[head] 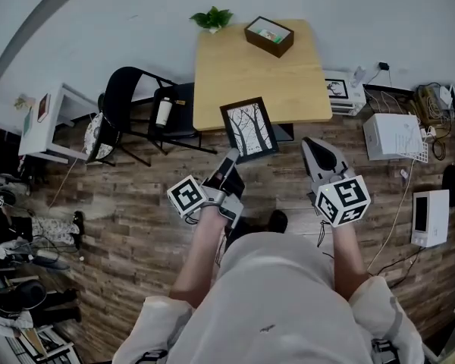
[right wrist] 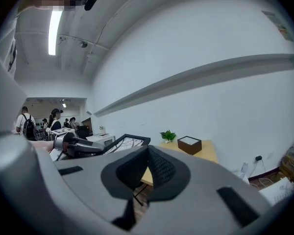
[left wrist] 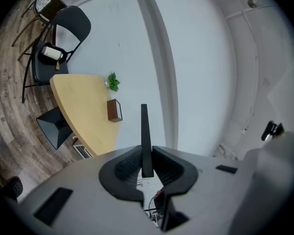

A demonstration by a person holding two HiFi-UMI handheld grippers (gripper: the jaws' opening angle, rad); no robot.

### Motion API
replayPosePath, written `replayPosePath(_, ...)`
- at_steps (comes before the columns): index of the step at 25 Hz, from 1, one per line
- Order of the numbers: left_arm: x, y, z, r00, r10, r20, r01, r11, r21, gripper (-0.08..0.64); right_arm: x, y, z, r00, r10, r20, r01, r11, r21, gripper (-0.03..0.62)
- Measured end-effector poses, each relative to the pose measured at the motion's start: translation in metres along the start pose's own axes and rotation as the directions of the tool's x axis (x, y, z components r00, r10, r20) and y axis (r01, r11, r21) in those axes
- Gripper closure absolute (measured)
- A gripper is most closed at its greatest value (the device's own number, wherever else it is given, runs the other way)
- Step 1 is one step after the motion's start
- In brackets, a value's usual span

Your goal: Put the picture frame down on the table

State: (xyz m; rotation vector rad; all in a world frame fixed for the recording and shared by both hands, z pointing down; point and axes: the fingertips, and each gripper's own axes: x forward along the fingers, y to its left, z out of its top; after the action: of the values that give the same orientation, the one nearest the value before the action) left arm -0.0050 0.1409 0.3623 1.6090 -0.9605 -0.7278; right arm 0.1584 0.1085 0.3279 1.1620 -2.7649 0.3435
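The picture frame (head: pixel 249 130), black-edged with a bare-tree print, hangs tilted in the air over the near edge of the wooden table (head: pixel 243 74). My left gripper (head: pixel 229 161) is shut on its lower left corner. In the left gripper view the frame (left wrist: pixel 144 131) shows edge-on as a thin dark bar clamped between the jaws of the left gripper (left wrist: pixel 146 154). My right gripper (head: pixel 309 142) hovers to the right of the frame, apart from it. In its own view the right gripper (right wrist: pixel 148 154) has its jaws pressed together with nothing between them, and the frame (right wrist: pixel 122 143) lies to its left.
A brown box (head: pixel 269 36) and a small green plant (head: pixel 212 18) stand at the table's far edge. Black chairs (head: pixel 136 105) sit left of the table, one bearing a bottle (head: pixel 164 112). White boxes (head: pixel 394 135), cables and an appliance (head: pixel 428 217) lie on the floor at the right.
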Motion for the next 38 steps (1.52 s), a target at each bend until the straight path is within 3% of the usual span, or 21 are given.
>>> replayPosePath(8,0.009,0.002,-0.016,1.0,0.009,-0.014,-0.009,1.0,-0.007,0.494,-0.012,-0.009,-0.016,1.0,0.014,-0.026,-0.013,1.0,0.028,0.594)
replayPosePath(16,0.006,0.016,-0.008,0.999,0.032,-0.011,-0.032,0.999,-0.027,0.494,0.002,-0.005,-0.023,0.999,0.029,-0.045,-0.026,0.998,0.05,0.594)
replayPosePath(30,0.038,0.051,0.051,0.999,0.02,-0.029,-0.022,0.997,-0.067,0.495,0.071,-0.016,-0.019,0.997,-0.004,-0.08,0.007,0.999,0.038,0.594)
replayPosePath(38,0.099,0.069,0.114,0.998,0.017,-0.065,-0.024,0.995,-0.095,0.495,0.141,-0.049,0.007,0.994,-0.047,-0.096,0.052,0.998,0.044,0.594)
